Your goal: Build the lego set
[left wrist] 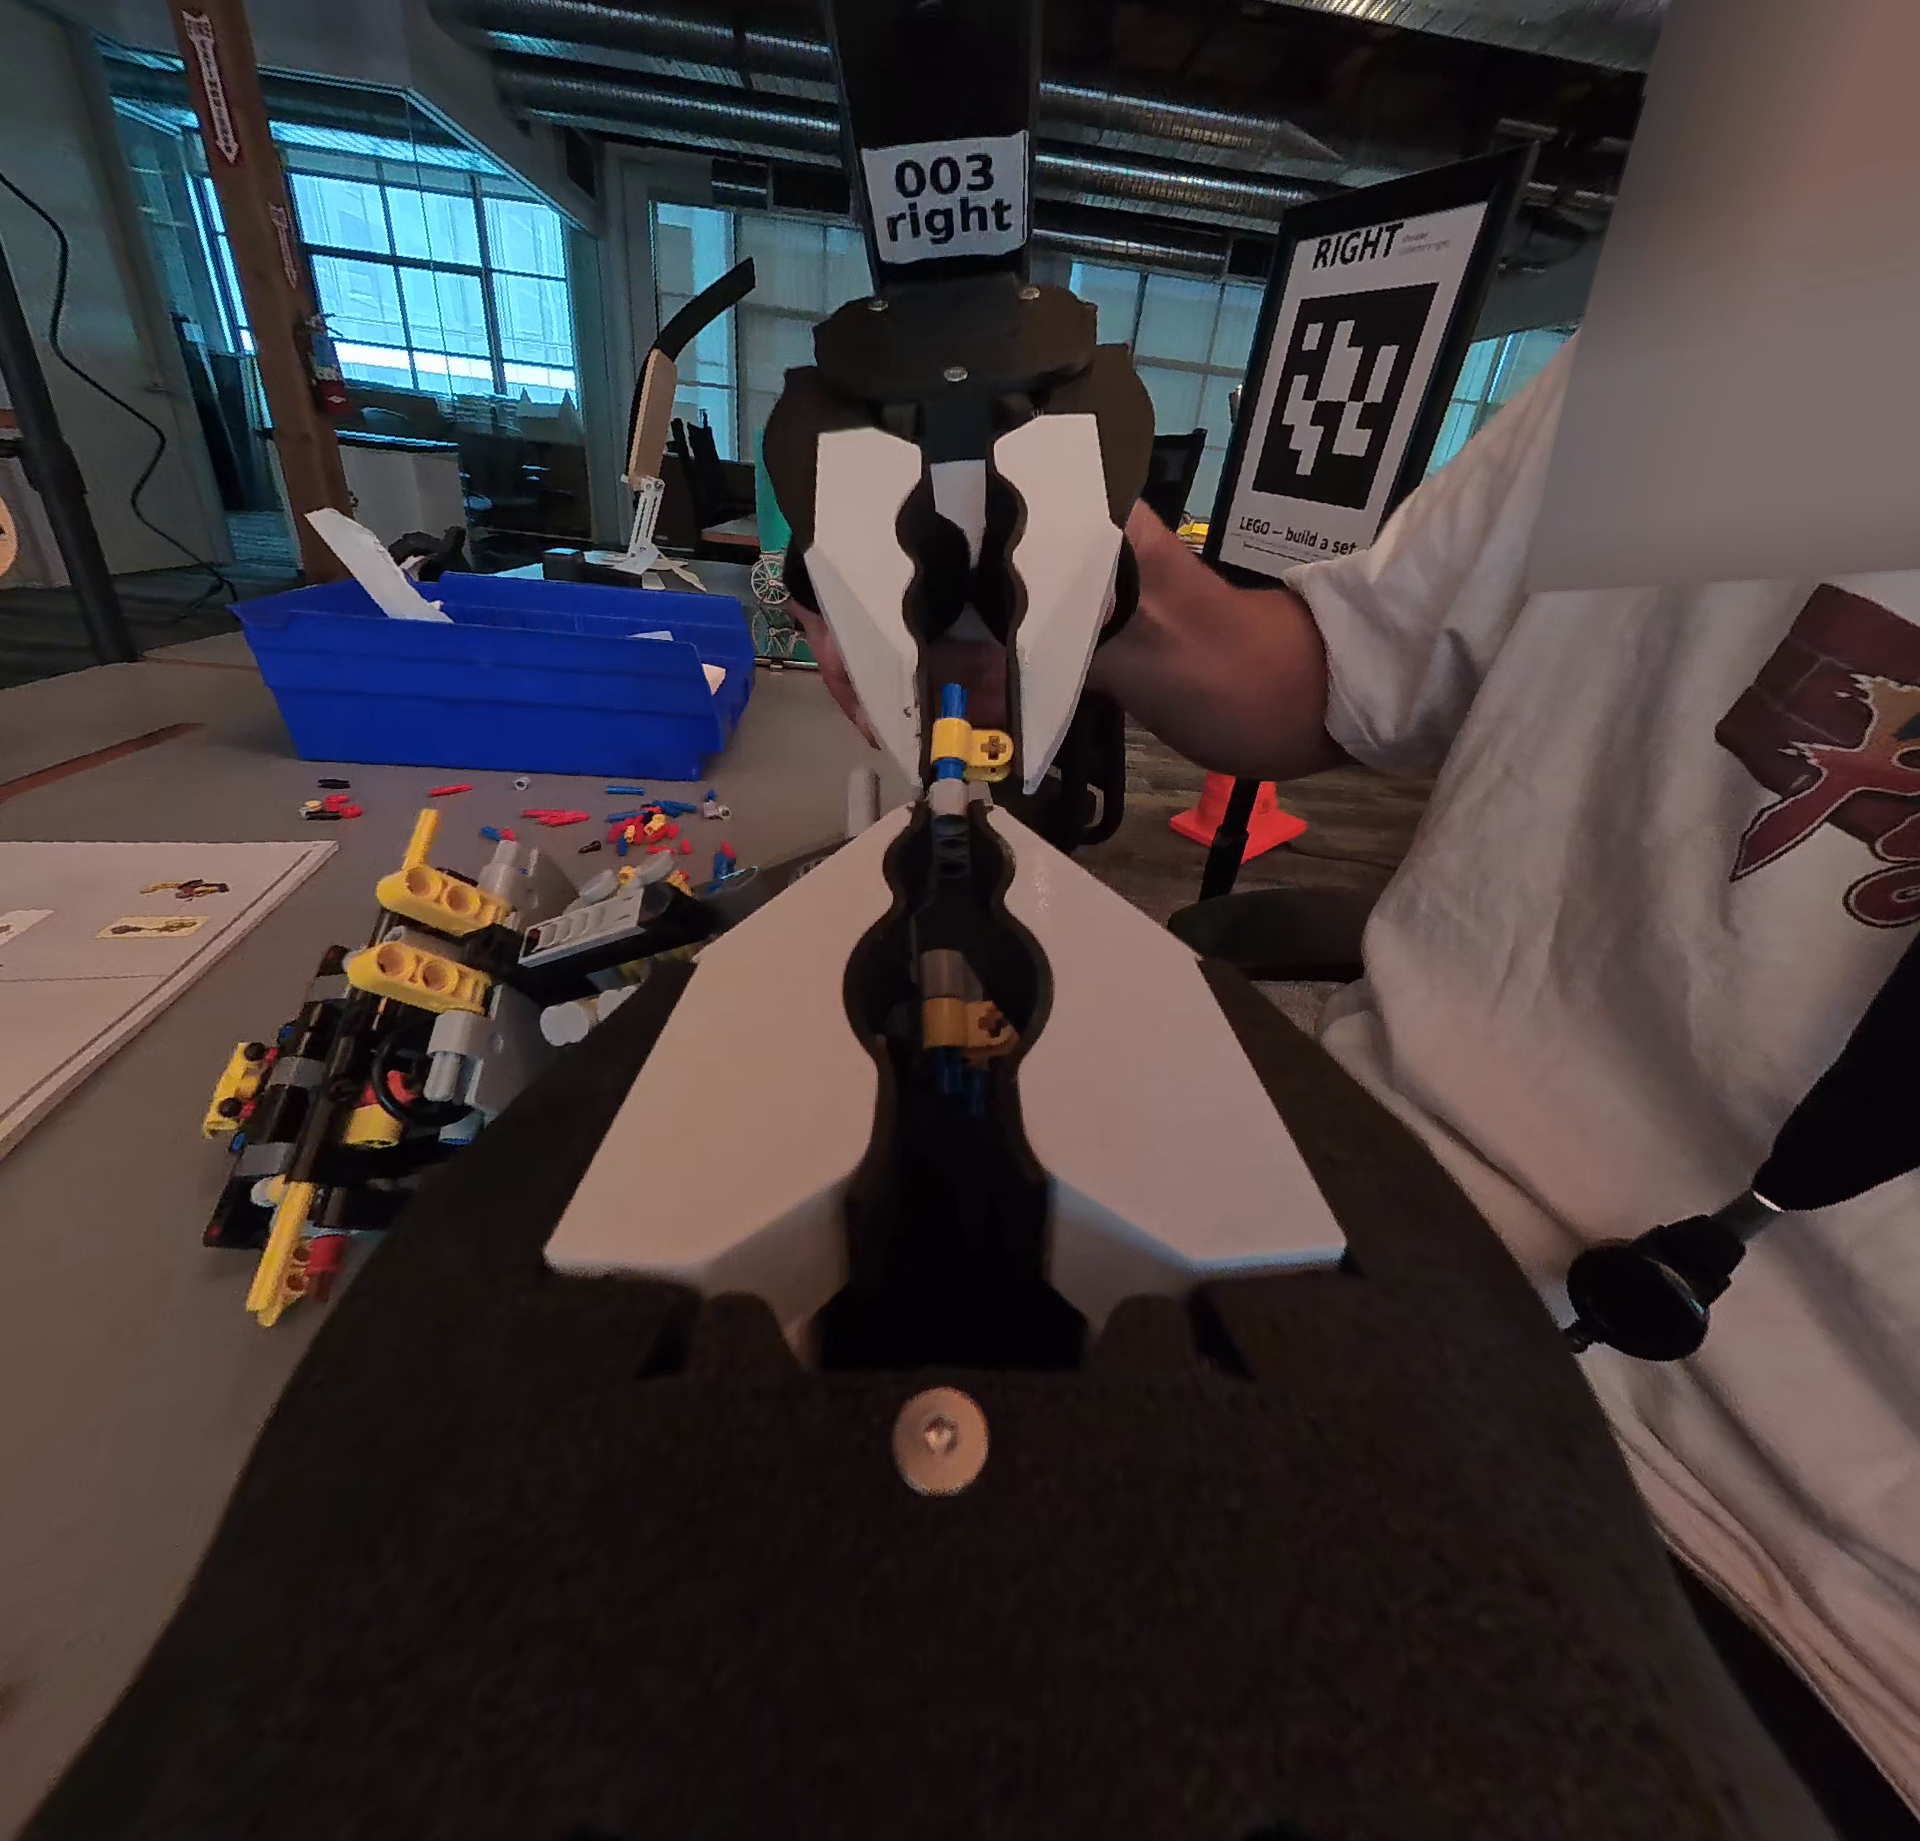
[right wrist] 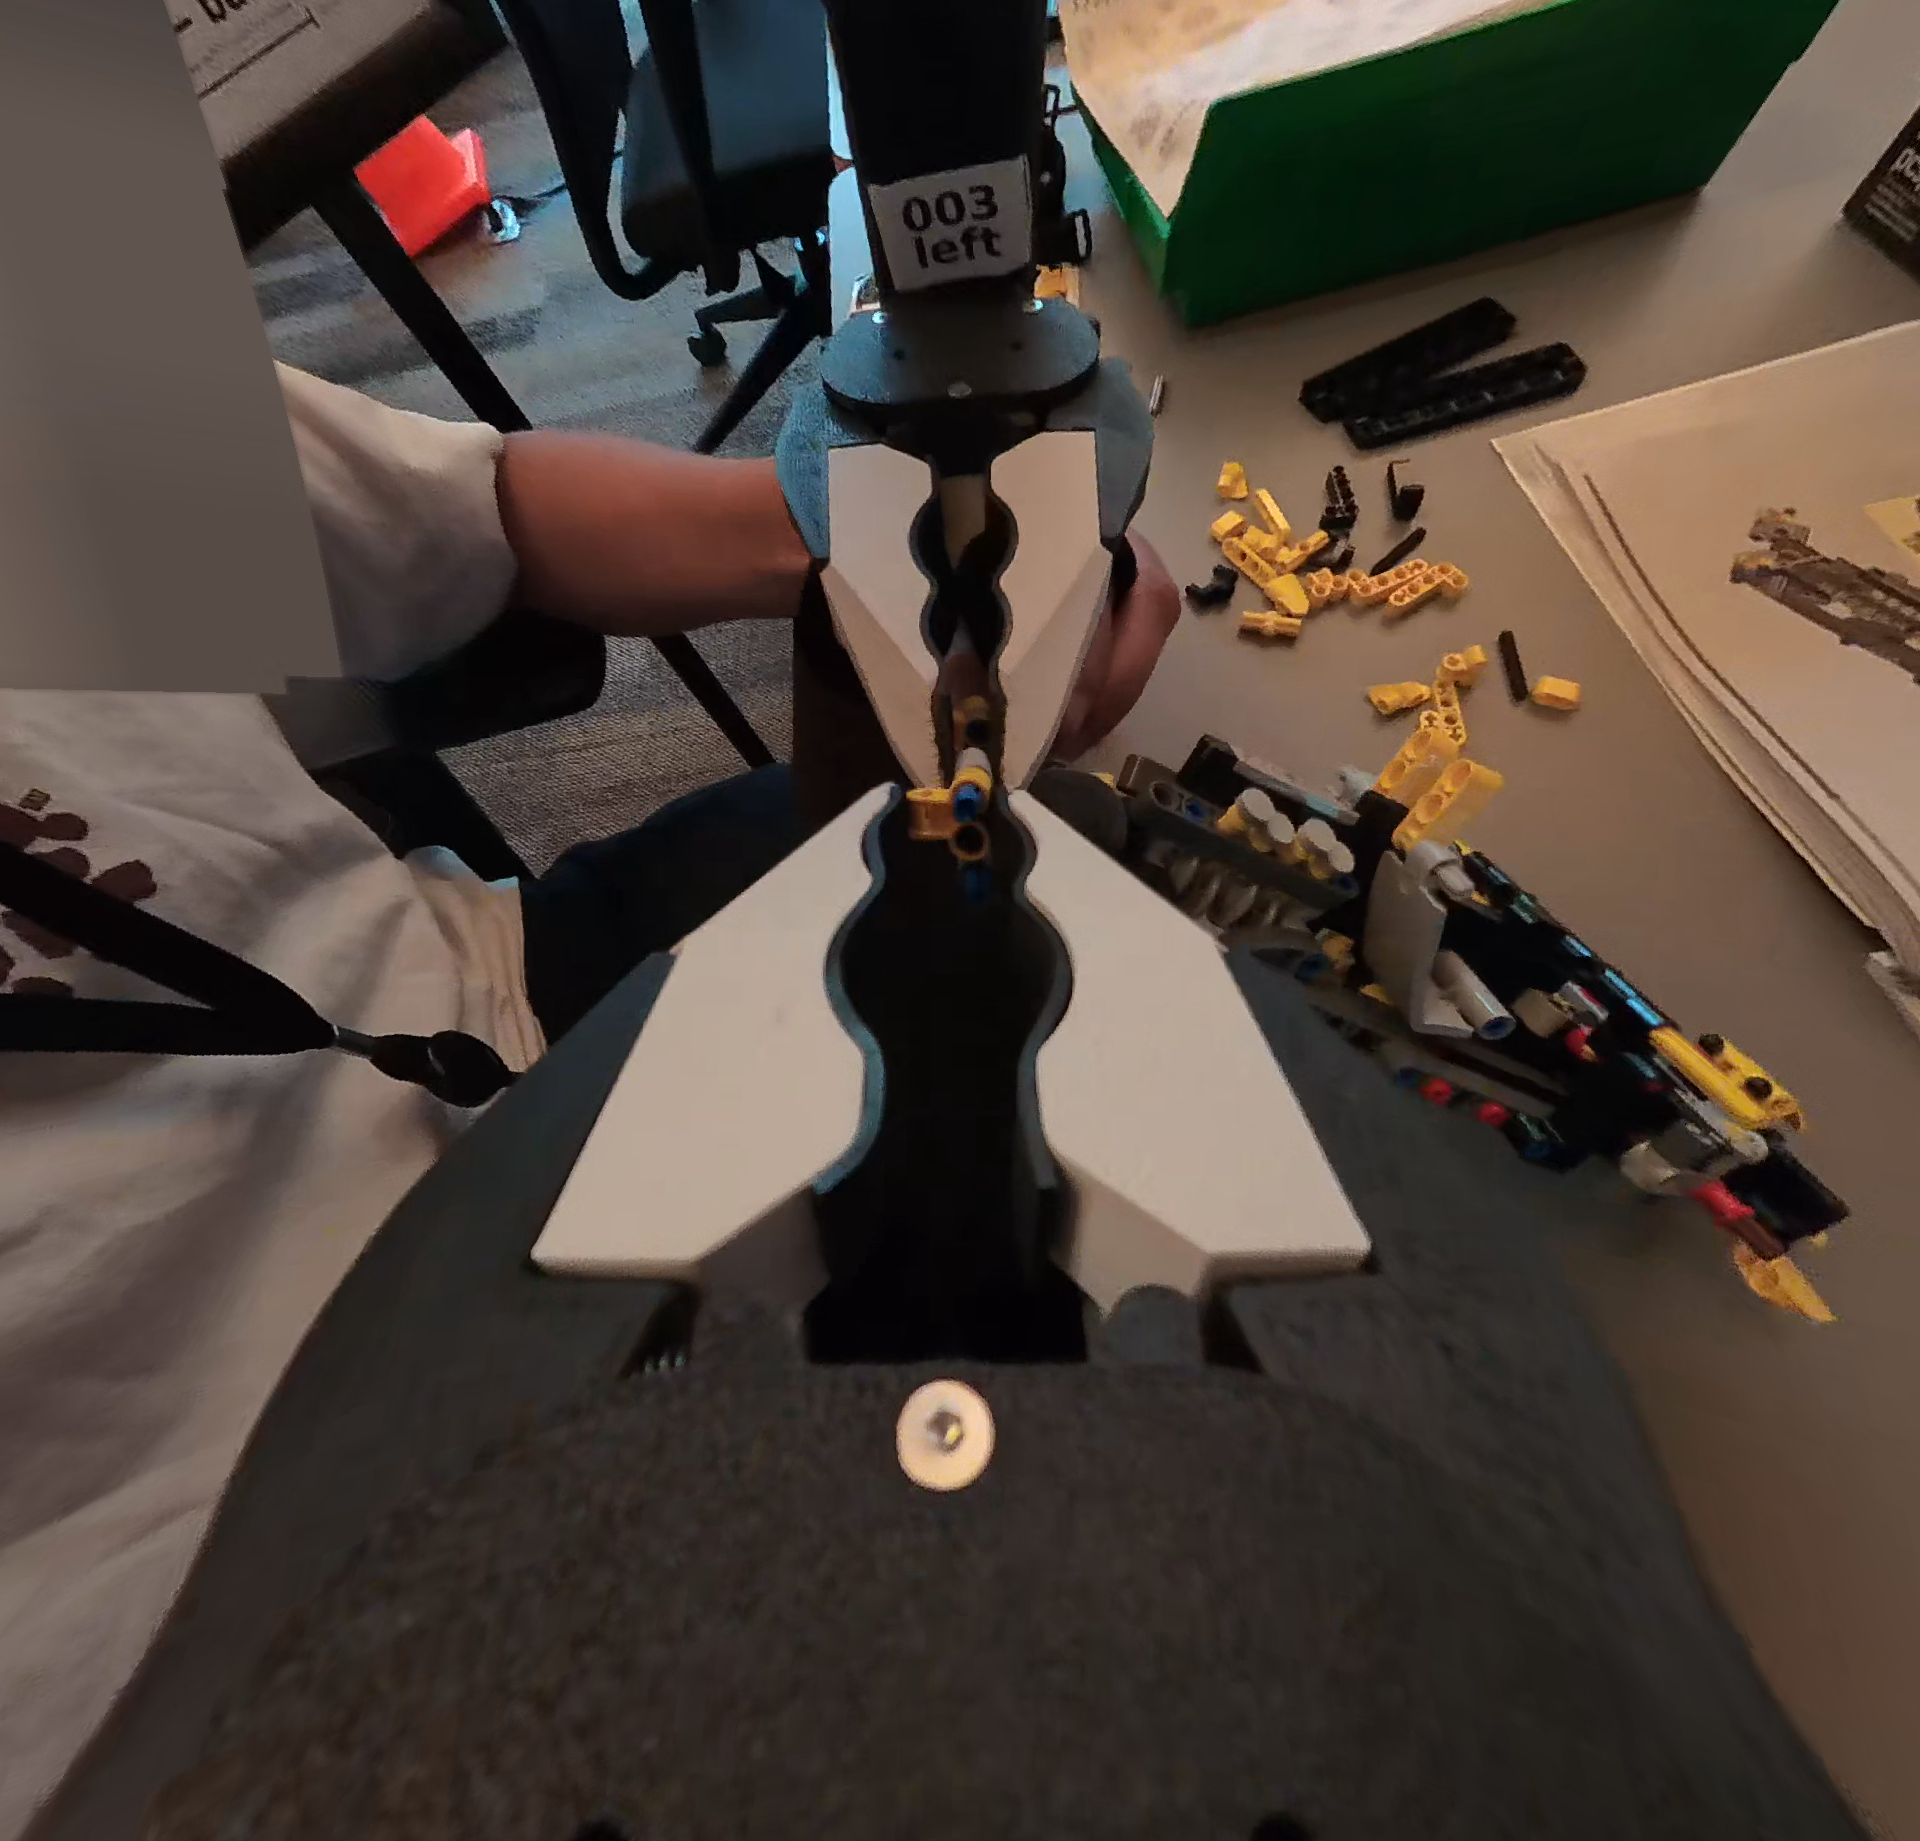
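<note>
A small yellow-and-blue lego piece (left wrist: 961,752) is gripped between both claws, tip to tip, above the table (left wrist: 125,1479). The left gripper (left wrist: 940,820) and the right gripper (right wrist: 961,815) are each clenched on it. Beside the piece lies the half-built model (right wrist: 1455,981), with loose parts (right wrist: 1340,576) beyond it.

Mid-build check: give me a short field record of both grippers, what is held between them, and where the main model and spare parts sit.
left gripper: shut on small pin assembly
right gripper: shut on the same assembly, tips facing the left gripper
small pin assembly: yellow connector, blue pin, grey sleeve, held in the air between the tips
main model: lying on the table, untouched
loose yellow parts: scattered on the table
blue bin: on the table, behind the model
</note>
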Tool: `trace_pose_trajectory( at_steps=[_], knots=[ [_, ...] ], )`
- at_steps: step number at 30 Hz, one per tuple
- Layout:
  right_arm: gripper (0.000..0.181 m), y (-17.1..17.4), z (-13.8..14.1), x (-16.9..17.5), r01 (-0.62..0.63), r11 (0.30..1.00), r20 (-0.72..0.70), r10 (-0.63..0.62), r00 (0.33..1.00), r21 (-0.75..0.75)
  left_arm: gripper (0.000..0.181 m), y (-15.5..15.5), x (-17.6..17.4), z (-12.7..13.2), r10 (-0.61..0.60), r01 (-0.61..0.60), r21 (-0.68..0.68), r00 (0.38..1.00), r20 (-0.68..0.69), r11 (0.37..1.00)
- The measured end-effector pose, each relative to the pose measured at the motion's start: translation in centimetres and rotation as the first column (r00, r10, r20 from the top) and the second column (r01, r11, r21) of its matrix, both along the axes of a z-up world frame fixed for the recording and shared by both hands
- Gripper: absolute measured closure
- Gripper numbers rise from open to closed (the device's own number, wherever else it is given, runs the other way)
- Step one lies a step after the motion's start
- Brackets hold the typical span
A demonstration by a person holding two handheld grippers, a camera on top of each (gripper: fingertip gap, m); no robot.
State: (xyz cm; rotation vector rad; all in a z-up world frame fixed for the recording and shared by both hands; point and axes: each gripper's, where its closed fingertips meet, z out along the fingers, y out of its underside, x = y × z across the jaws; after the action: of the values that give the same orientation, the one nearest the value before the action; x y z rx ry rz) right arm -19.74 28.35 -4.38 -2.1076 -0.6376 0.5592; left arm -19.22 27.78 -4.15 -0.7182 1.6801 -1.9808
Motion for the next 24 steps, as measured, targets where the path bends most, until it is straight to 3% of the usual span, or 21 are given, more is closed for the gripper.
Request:
trace_pose_trajectory(
  at_steps=[9,16,21,24],
  knots=[
    [0.166,-0.21,-0.21,0.35,0.066,0.998,0.073,-0.068,0.995,0.022,0.174,0.0,0.07,0.08,0.009,-0.009,0.001,1.0,0.007,1.0],
    [0.167,0.09,0.15,-0.09,0.079,0.996,-0.301,-0.089,0.95,-0.043,0.174,0.24,-0.07,0.63,-0.002,0.002,-0.051,1.0,0.013,0.999],
    [0.167,0.25,0.38,0.1,0.092,0.996,-0.286,-0.089,0.954,-0.002,0.174,0.34,0.09,0.78,0.005,-0.004,-0.06,1.0,0.013,0.998],
    [0.165,0.28,0.45,0.47,0.102,0.993,-0.175,-0.091,0.98,0.055,0.173,0.41,0.29,0.84,0.022,-0.021,-0.061,1.0,0.016,0.998]
  ],
)
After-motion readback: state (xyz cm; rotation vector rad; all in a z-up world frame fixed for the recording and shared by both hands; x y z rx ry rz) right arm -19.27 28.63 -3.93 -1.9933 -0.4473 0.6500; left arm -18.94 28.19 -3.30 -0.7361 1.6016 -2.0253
